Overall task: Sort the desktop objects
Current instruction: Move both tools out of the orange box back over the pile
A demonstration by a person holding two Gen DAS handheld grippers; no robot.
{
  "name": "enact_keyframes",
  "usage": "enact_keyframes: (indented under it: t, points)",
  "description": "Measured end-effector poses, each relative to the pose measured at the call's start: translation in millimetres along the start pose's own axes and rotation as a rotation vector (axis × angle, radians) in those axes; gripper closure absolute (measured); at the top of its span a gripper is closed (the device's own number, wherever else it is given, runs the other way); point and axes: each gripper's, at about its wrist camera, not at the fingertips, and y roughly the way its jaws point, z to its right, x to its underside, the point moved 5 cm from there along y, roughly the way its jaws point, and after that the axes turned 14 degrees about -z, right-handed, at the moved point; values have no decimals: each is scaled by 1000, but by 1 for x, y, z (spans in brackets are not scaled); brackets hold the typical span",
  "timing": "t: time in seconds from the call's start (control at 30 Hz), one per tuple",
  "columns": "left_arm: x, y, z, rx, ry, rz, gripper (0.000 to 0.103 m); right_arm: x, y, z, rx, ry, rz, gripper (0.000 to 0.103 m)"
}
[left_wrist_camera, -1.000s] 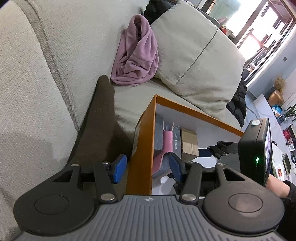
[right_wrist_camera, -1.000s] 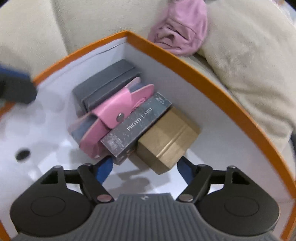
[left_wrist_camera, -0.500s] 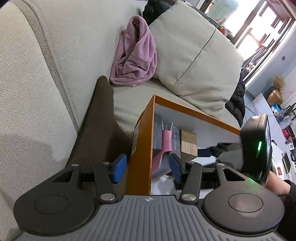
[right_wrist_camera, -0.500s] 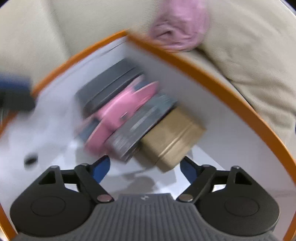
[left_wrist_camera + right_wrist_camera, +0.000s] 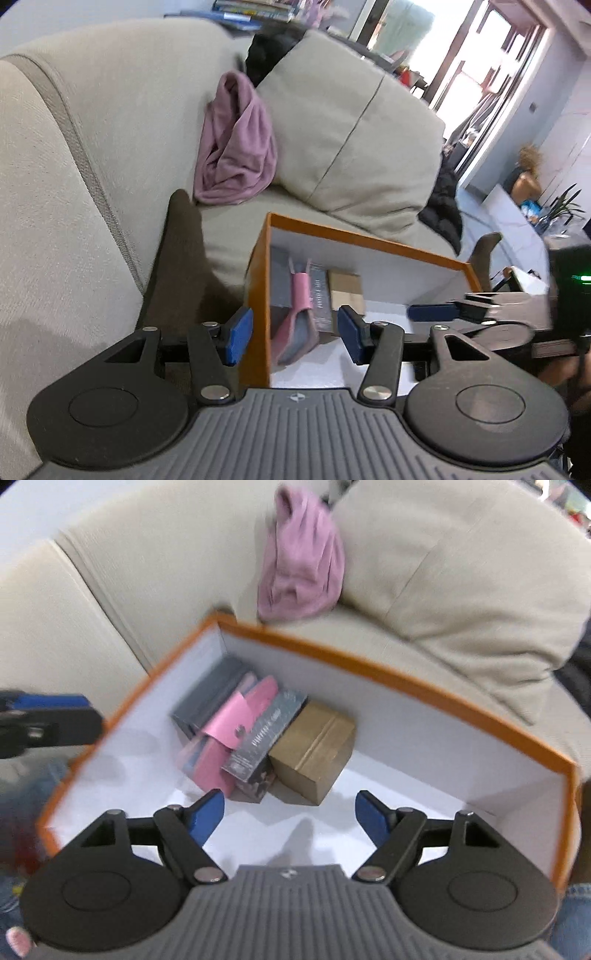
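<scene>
Placing step judged complete: right gripper (image 5: 290, 814) spread, holding nothing, above the orange-rimmed white cardboard box (image 5: 388, 677). Left gripper (image 5: 295, 334) spread, straddling the box's left wall, not clamping it.

Count in far-left corner: one grey flat case (image 5: 210, 690), one pink snap pouch (image 5: 229, 734), one silver photo-card box (image 5: 267, 725), one gold carton (image 5: 314, 747).

Next: fetch another item.

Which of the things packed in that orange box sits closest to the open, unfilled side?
The gold-brown box. It ends the row, with bare white floor beside it; the printed grey box, pink pouch and dark grey box crowd toward the corner.
</scene>
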Motion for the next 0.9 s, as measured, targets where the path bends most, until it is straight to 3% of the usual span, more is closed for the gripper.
enact_keyframes:
  t: [0.13, 0.37, 0.53, 0.77, 0.9]
  points:
    - [23, -24, 17, -11, 33, 24, 43, 27, -36, -5, -35, 42, 120, 30]
    - [81, -53, 60, -63, 170, -22, 43, 97, -73, -9, -69, 124, 244, 46]
    - [123, -42, 95, -86, 282, -106, 43, 156, -61, -11, -89, 210, 196, 63]
    - [179, 13, 127, -147, 381, -250, 45, 214, -43, 12, -64, 325, 119, 63]
    - [184, 42, 128, -144, 335, -306, 56, 221, -37, 17, -81, 336, 100, 63]
